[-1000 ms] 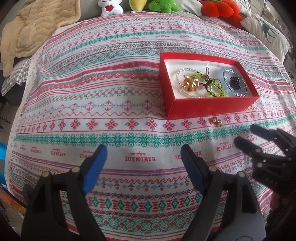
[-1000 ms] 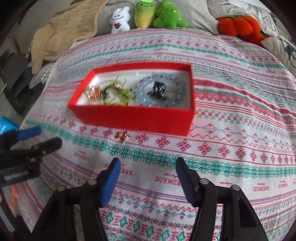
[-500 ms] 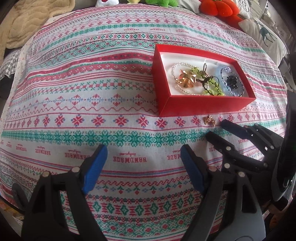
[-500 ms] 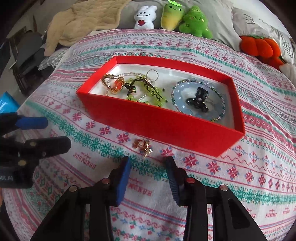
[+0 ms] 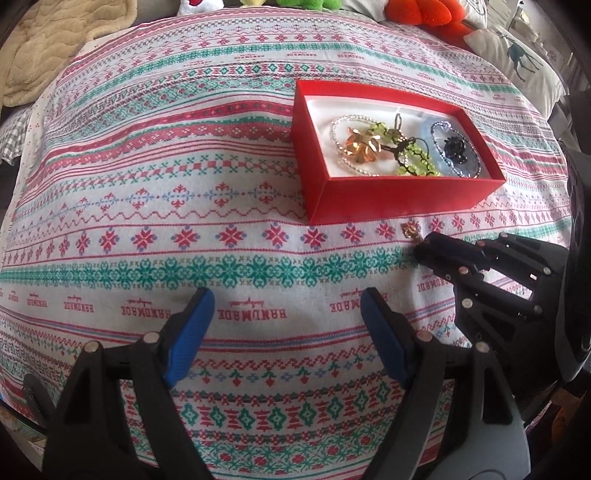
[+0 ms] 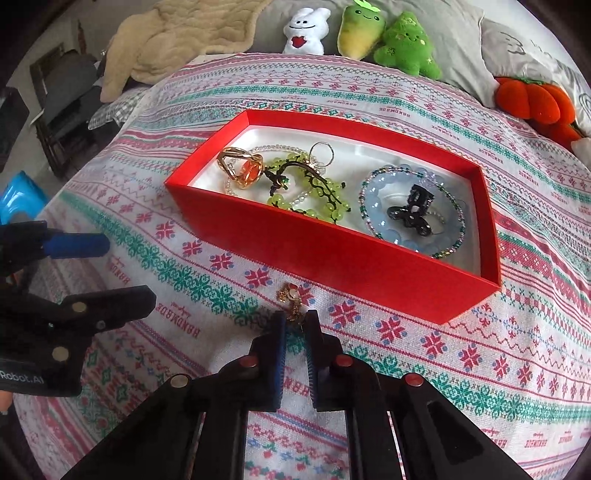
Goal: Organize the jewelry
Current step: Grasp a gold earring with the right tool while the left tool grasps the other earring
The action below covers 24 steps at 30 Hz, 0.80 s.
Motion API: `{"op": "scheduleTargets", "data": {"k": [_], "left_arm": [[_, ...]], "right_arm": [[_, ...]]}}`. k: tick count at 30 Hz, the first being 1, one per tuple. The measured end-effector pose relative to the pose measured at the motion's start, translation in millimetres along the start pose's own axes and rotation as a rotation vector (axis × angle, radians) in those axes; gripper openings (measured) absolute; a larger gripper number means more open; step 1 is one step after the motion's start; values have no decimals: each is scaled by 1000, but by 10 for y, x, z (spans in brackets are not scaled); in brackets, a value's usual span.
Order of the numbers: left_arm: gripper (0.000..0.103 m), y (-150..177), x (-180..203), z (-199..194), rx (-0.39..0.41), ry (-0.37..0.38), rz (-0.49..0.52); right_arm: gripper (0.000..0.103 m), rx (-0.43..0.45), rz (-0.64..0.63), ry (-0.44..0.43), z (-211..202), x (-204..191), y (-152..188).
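Note:
A red box (image 6: 332, 254) (image 5: 399, 195) lies on the patterned cloth and holds an orange-gold piece (image 6: 245, 168), a green bead bracelet (image 6: 306, 188), a pale blue bead bracelet (image 6: 380, 199) and a black piece (image 6: 412, 212). A small gold earring (image 6: 291, 299) (image 5: 411, 230) lies on the cloth in front of the box. My right gripper (image 6: 294, 321) (image 5: 421, 251) is nearly shut, its tips around the earring's near end. My left gripper (image 5: 284, 317) (image 6: 122, 266) is open and empty, to the left of the earring.
Plush toys (image 6: 369, 33), an orange plush (image 6: 535, 103) and a beige blanket (image 6: 177, 44) lie at the far edge of the bed. A pillow with a deer print (image 5: 517, 59) is at the far right. The cloth's left edge drops to the floor.
My right gripper moved forward to the gold earring and closed its fingers from wide open to a narrow gap around it. The left gripper stayed open and shifted only slightly.

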<state>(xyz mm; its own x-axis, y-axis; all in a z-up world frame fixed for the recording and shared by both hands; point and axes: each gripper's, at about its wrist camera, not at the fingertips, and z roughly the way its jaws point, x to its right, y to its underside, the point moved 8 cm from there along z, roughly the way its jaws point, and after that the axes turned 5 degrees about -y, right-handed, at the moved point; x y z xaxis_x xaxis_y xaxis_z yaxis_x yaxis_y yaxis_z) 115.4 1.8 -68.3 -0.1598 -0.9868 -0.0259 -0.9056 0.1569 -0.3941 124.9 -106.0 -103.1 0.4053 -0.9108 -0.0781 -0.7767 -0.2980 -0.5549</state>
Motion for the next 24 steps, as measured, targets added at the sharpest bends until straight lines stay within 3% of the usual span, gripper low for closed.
{"op": "scheduleTargets", "data": {"k": [5,8,11,16,24], "left_arm": [[74,-25,208,5,21,59,52],[57,-32,407,52,13,125,85],[49,-26,592,131,6,185,108],[40,-91,839,132,63,252,139],[30,-201,994,262,111,225,168]], "right_arm": [[10,-13,19,31,-95,135,71],[10,-21,36,55,-149,265,117],[10,-25,49,69,-217,383,168],[10,-24,72,82,-315,537,249],[10,-34,94,70,-397,650,319]]}}
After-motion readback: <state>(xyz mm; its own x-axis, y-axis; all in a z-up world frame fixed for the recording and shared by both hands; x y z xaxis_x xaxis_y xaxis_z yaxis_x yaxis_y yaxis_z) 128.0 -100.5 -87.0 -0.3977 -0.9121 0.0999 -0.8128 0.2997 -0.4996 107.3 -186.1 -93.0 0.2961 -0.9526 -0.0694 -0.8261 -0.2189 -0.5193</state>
